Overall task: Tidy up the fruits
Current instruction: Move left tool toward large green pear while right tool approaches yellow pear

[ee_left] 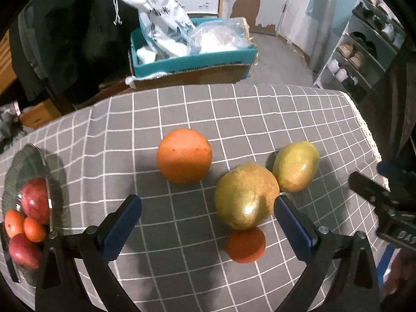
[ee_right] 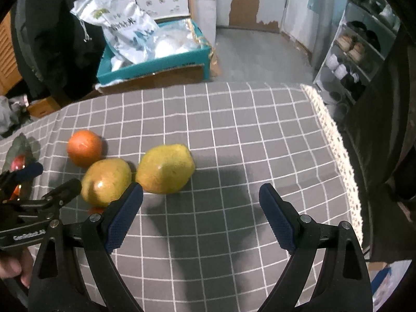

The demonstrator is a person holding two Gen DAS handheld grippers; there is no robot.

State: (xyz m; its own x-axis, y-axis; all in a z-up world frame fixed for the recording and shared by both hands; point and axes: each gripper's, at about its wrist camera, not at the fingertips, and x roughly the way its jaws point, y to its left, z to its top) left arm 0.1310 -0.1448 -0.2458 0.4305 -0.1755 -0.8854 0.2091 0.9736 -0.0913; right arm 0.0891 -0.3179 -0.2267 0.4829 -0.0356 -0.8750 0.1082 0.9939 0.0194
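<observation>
Four fruits are left on the checked cloth [ee_left: 234,109]: a large orange [ee_left: 184,156], two mangoes [ee_left: 245,195] [ee_left: 296,166] and a small orange [ee_left: 245,245]. Others are gathered on the glass plate [ee_left: 26,161]. Both the left gripper [ee_left: 208,208] and the right gripper [ee_right: 201,197] are held spread wide, with nothing grasped.

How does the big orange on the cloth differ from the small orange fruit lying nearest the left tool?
The big orange is clearly larger than the small orange fruit. The big orange stands apart, farther back on the checked cloth; the small orange fruit sits close in, against the nearer yellow-green fruit. The big one is paler orange, the small one deeper and redder. Both are round and lie on the cloth, ungrasped.
</observation>
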